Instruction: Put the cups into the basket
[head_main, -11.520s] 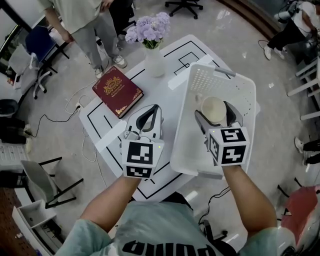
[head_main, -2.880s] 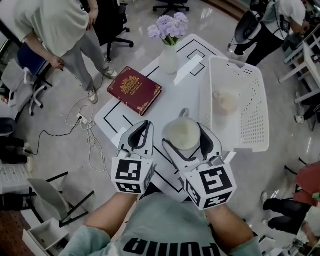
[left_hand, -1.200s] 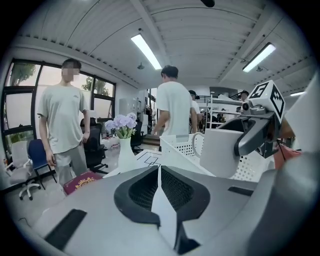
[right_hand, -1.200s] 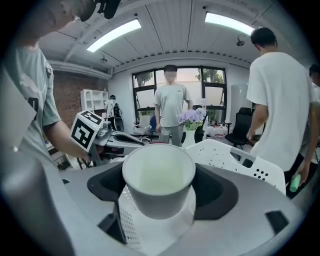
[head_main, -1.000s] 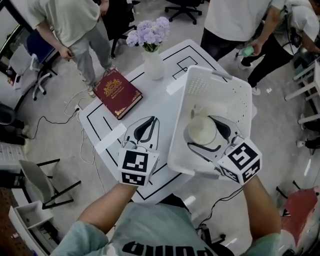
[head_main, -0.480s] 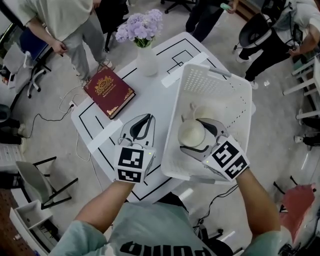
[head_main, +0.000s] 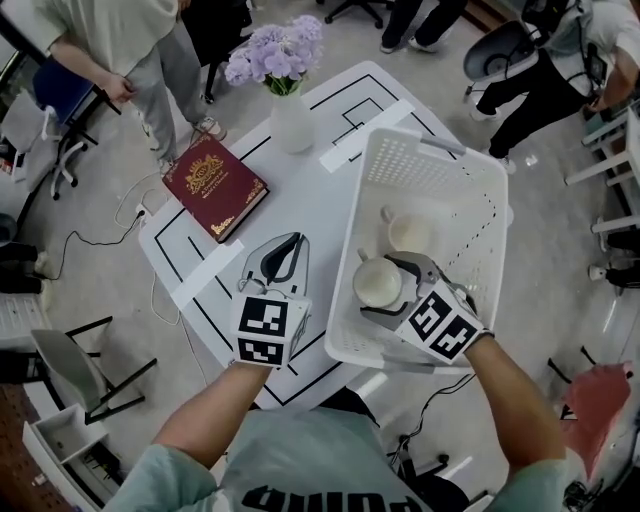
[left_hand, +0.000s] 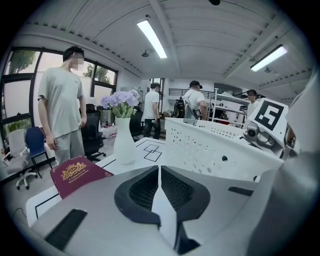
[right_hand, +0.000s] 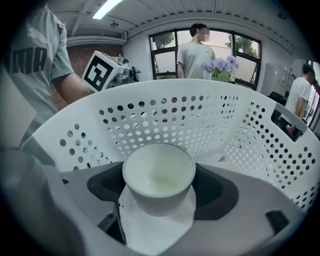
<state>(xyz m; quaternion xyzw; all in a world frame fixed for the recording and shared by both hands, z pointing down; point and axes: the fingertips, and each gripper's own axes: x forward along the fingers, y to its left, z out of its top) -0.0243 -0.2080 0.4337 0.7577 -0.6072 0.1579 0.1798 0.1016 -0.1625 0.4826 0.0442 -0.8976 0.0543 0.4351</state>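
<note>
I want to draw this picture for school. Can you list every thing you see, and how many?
Table: one, white with black lines, under the rest.
Basket: one, white with holes, on the table's right side.
Cups: two, white, both inside the basket; one loose, one gripped.
Book: one, dark red and gold, on the table's left side.
Vase: one, white, holding purple flowers, at the table's far end.
People: at least three, standing around.
Left gripper: one, white, jaws together, empty, beside the basket.
Right gripper: one, white, clamped on a cup.
</note>
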